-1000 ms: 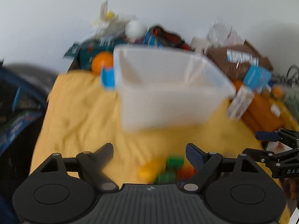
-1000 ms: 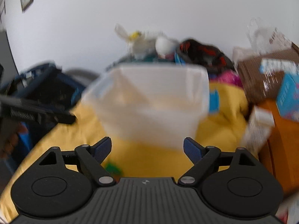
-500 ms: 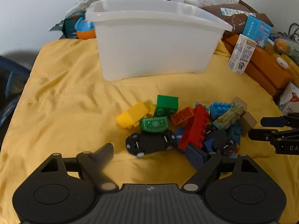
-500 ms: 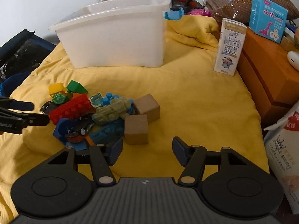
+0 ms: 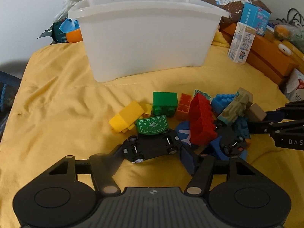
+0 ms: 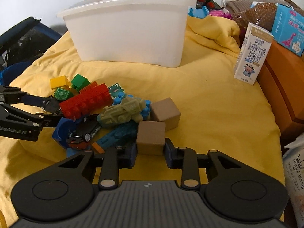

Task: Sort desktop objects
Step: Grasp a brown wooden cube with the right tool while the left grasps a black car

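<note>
The black toy car, lying wheels-up on the yellow cloth, sits between the fingers of the left gripper, whose jaws are closing around it; the left finger looks to touch the car's end, while whether the right one presses on it cannot be told. Just beyond the car's far side lie a green patterned piece and a yellow block, with a green block and an orange brick farther ahead. To the right of these fingers a red brick leans across a pile of blue pieces. The right gripper has its jaws closing on a brown cube, the 2 pads flanking its near lower edge and appearing to touch its sides. A 2nd brown cube touches the first, just ahead. Left of those fingers rest an olive toy tank and a smaller dark car. Well ahead of both grippers stands the white plastic bin; a milk carton stands ahead and to the right.
</note>
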Motion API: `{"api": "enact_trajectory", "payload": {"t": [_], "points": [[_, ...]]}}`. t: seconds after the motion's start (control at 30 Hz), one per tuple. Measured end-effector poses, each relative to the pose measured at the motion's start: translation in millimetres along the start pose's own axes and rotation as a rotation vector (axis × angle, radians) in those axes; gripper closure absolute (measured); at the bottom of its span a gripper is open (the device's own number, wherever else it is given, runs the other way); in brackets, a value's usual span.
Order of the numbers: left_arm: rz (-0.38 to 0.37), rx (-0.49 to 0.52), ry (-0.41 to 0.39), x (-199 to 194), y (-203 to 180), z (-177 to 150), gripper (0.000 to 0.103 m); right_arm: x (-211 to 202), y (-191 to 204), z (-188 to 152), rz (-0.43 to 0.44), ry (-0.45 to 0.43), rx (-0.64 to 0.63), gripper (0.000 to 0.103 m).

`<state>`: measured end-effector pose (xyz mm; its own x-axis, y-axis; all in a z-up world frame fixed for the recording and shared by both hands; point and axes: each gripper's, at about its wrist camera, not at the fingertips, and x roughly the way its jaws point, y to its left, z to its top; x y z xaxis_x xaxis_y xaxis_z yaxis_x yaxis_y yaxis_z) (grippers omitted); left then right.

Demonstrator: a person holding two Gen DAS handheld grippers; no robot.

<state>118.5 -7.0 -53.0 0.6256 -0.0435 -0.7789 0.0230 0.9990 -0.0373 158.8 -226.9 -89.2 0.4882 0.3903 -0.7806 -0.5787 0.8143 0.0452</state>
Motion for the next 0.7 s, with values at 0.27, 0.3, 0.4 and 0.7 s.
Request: {"api": "enact_trajectory", "payload": {"t": [0.27,0.3,0.4,0.7], "points": [[-0.004,-0.013,-0.007,5.3,2.6,3.0,0.03,-1.6,-2.9,-2.6,0.007,0.005,0.012,0.07],[-0.011,-0.012,-0.006,6.2,3.4,3.5,0.03,-1.0,-2.7,-2.0,0.005,0.006,0.015,0.07],[-0.013,-0.002,-0.007,5.3,4.5,4.4,0.034,0.5,-1.3,-0.3,0.0,0.006,0.017,0.07],[-0.04,-0.057,-0.074,-33.9,15.6,4.8,0.034,-16.4,-7.4,-4.6,0.019,-0.037,0.044,0.07]]}}
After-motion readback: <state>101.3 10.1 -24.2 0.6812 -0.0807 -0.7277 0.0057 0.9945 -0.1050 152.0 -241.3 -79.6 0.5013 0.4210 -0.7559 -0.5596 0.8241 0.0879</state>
